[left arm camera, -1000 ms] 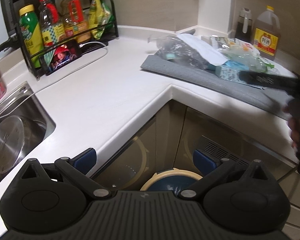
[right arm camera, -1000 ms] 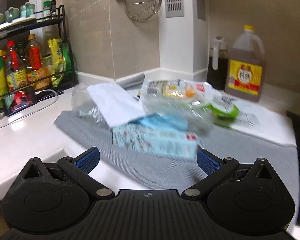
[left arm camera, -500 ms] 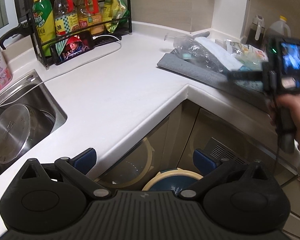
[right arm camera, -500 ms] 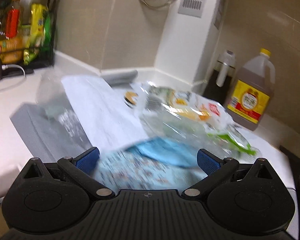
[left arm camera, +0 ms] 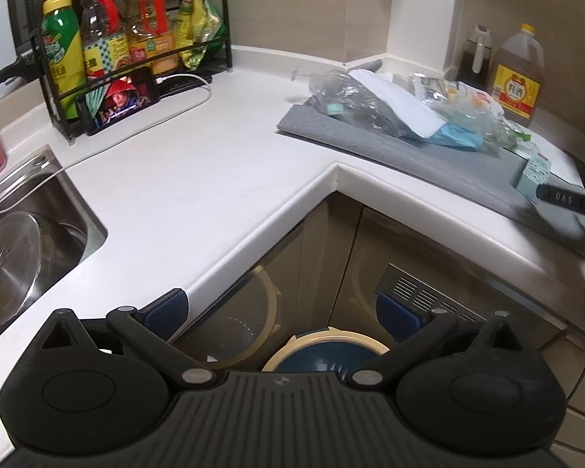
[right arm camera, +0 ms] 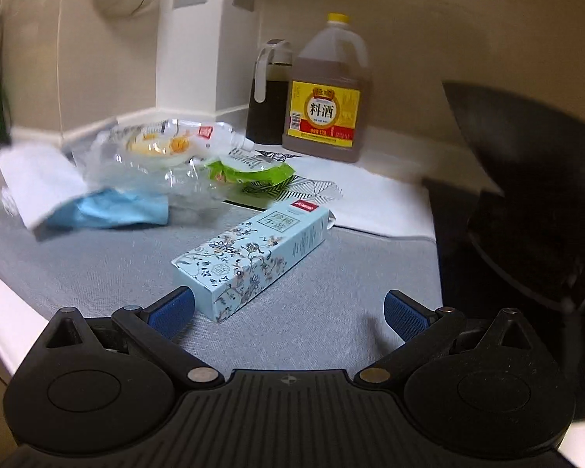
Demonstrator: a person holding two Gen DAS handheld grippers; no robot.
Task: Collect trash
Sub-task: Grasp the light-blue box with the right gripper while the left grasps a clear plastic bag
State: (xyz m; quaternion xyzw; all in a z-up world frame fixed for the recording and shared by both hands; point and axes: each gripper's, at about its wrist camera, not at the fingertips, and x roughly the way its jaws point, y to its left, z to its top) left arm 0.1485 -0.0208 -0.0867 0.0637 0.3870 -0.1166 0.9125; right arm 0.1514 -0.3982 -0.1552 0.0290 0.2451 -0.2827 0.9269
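Observation:
A pale blue flowered carton (right arm camera: 253, 261) lies on the grey mat (right arm camera: 97, 273), its near end just ahead of my right gripper (right arm camera: 288, 312), which is open and empty. Behind it sit clear plastic wrappers (right arm camera: 156, 156), a green packet (right arm camera: 249, 173), a blue glove-like scrap (right arm camera: 109, 210) and white paper (right arm camera: 35, 179). The left wrist view shows the same heap (left arm camera: 390, 117) on the mat (left arm camera: 429, 163). My left gripper (left arm camera: 280, 308) hangs open below the counter edge, above a blue bin with a cream rim (left arm camera: 323, 355).
A yellow-capped cooking wine jug (right arm camera: 325, 93) and a dark sauce bottle (right arm camera: 269, 97) stand at the back. A black wok (right arm camera: 526, 195) fills the right. Left of the mat are a bottle rack (left arm camera: 117, 46), a phone (left arm camera: 119, 99) and a sink (left arm camera: 23, 249).
My right gripper swung right and lower, so the flowered carton now lies close ahead of its fingers. The left gripper stayed over the bin while its view shifted slightly.

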